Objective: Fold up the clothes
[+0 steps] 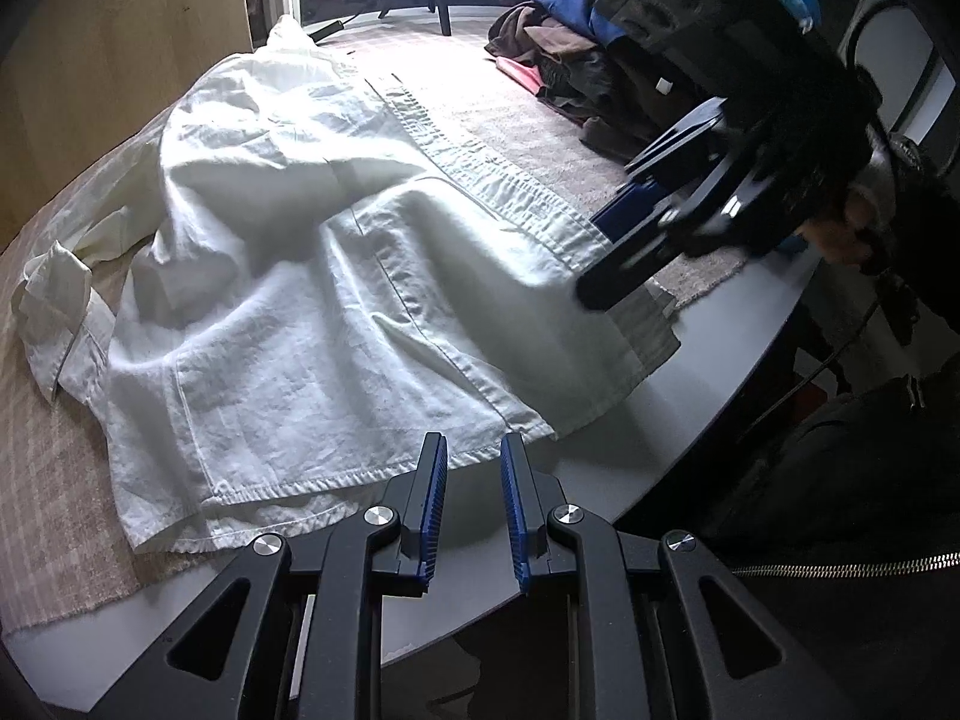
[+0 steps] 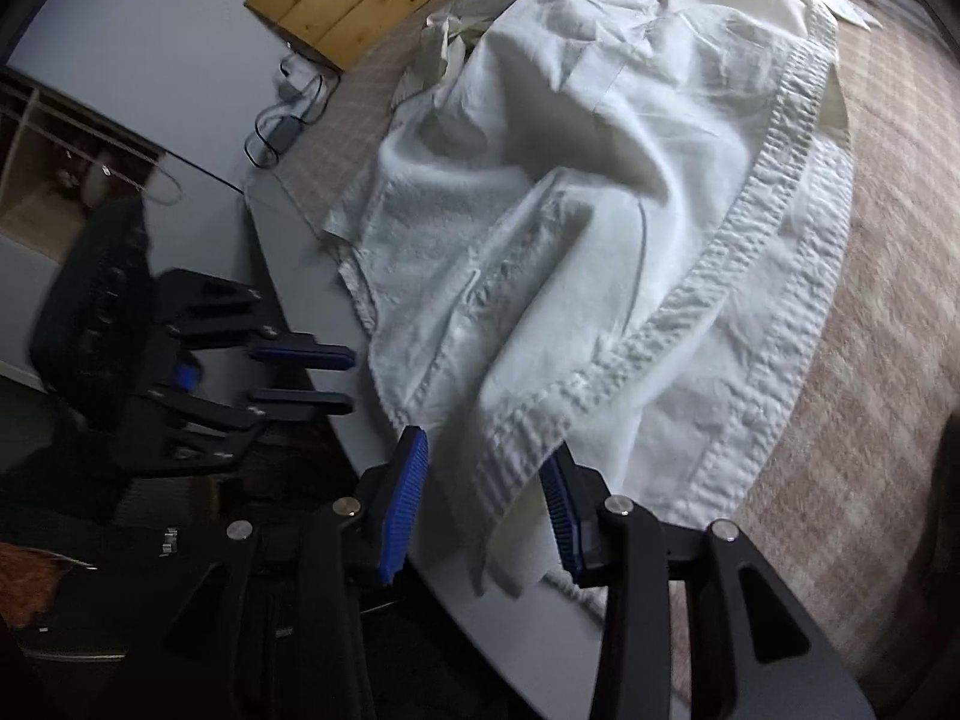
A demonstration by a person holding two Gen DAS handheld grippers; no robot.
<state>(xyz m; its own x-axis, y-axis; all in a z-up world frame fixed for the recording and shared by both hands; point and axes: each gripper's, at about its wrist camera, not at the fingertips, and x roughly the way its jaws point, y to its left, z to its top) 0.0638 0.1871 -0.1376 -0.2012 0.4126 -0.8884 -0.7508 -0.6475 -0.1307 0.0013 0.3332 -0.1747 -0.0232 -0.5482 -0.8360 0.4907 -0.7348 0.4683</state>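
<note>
- The white shirt [image 1: 312, 276] lies spread and rumpled on a checked cloth [image 1: 54, 480] over the table [image 1: 690, 372], its hem at the near edge, probably so both grippers can reach the corners.
- The left gripper [image 1: 474, 504] points steeply down just short of the hem; its jaws stand slightly apart with nothing between them.
- The right gripper [image 2: 489, 507] also tilts steeply down at the shirt's front corner. Its jaws stand half open with the stitched placket edge hanging loosely between them; the pads do not appear to press on it.
- A pile of dark clothes [image 1: 576, 78] waits well beyond the right gripper, apparently unfolded.
</note>
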